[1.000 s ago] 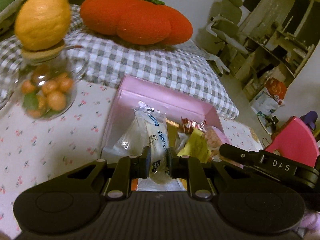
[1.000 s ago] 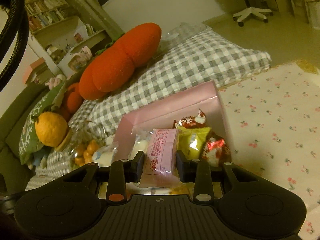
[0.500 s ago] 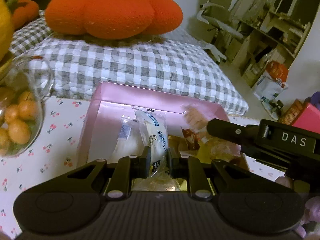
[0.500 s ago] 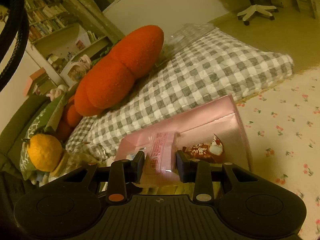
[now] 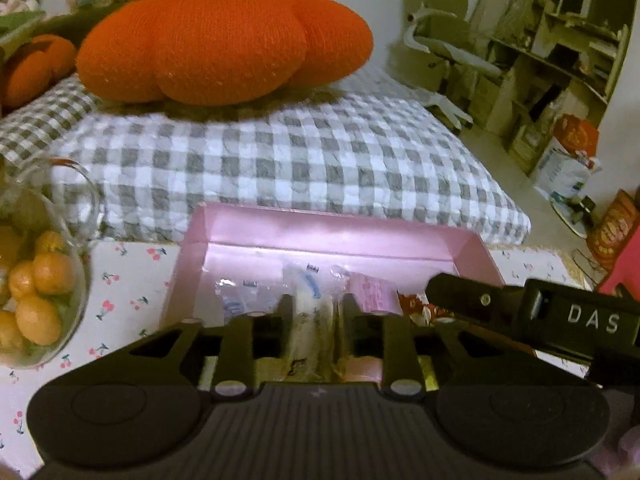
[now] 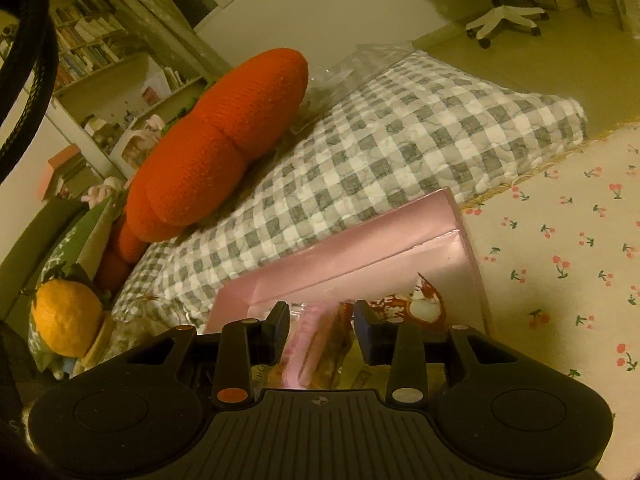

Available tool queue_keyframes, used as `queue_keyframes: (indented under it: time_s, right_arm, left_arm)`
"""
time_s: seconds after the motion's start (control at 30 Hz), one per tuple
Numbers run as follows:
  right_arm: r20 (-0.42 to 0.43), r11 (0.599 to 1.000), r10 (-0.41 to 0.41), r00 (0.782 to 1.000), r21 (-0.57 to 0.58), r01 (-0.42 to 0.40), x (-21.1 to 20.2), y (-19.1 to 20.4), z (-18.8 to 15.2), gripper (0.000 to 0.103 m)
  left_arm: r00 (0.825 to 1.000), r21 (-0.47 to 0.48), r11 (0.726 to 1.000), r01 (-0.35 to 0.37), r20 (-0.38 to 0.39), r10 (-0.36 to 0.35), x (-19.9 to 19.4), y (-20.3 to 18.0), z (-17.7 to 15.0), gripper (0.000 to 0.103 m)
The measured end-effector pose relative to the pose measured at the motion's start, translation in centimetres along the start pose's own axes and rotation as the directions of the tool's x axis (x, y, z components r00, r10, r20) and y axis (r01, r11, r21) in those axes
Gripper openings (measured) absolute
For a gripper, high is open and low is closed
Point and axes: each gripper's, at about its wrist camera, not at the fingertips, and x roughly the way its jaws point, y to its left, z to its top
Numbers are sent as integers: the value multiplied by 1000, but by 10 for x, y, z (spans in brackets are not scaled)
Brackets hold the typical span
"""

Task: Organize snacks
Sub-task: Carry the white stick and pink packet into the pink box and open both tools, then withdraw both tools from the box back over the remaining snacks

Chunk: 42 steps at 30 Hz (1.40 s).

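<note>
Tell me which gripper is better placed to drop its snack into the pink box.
Left, probably: left gripper clamps the white packet over the pink box; right gripper: pink packet blurred, grip unclear.

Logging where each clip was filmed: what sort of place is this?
Probably a home living room or bedroom: a persimmon-shaped plush cushion on a gingham floor mattress, bookshelves and an office chair behind.
</note>
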Motion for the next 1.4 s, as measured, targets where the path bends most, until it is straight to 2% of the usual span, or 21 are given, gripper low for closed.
queue_keyframes:
  time_s: [0.1,0.17,0.23,0.33,0.53,0.7,0.8,1.1,1.4]
  right_arm:
    - [-1,1000,-9,1000,4,9,-5,2,1,39]
    - [1,1000,-14,1000,9,14,-11,4,1,57]
    - [-5,1000,-20,1000,13,20,-16,6,1,62]
    - [-14,1000,-28,1000,5,28,-25,12,0,64]
    - [-26,998,-54,998,-25,54,-47,29,-6,80]
    - [-36,995,-60,998,-76,57,-67,46,-16,84]
    - [-35,993,-65,997,-105,61,-79,55,-23,87]
    - [-37,982,-102,994,-164,95,-112,62,-45,89]
    - [-28,970,-124,992,-214,115,-130,46,-74,90]
  left_arm:
    - [1000,0,1000,10,-7,-10,-6,-2,-1,37]
    - [1000,14,1000,5,-7,-5,-12,-4,-3,47]
    - [1000,26,1000,1,1,-1,-20,-5,-5,56]
    - [1000,24,1000,7,0,-7,-30,-5,-8,60]
    - [1000,29,1000,8,-12,-7,-56,-5,-18,71]
    - [1000,22,1000,-7,-11,7,-79,-2,-28,85]
    - [1000,12,1000,-15,-25,15,-88,1,-36,90]
    - [998,-32,999,-32,-58,30,-115,18,-63,95]
    - [996,-40,998,-53,-67,50,-127,31,-94,98]
